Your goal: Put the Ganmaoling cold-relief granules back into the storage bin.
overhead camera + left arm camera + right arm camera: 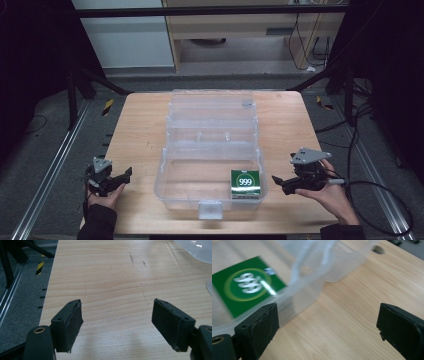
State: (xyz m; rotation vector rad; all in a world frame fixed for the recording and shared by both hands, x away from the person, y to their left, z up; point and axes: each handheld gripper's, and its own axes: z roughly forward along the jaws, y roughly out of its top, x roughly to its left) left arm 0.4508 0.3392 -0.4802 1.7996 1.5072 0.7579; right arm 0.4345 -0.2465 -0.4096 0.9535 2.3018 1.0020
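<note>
High view: the left gripper point(121, 176) sits in the left hand point(102, 192) at the table's point(140, 130) near left corner and the right gripper point(279, 182) in the right hand point(332, 197) at the near right, both empty with jaws spread wide over bare wood. Between them, just beyond the right gripper's tips, stands a clear bin point(165, 175) holding a green box point(245, 183) marked 999 in its corner nearest that gripper. Farther back, the bin's open lid point(210, 112) lies toward the table's far edge.
</note>
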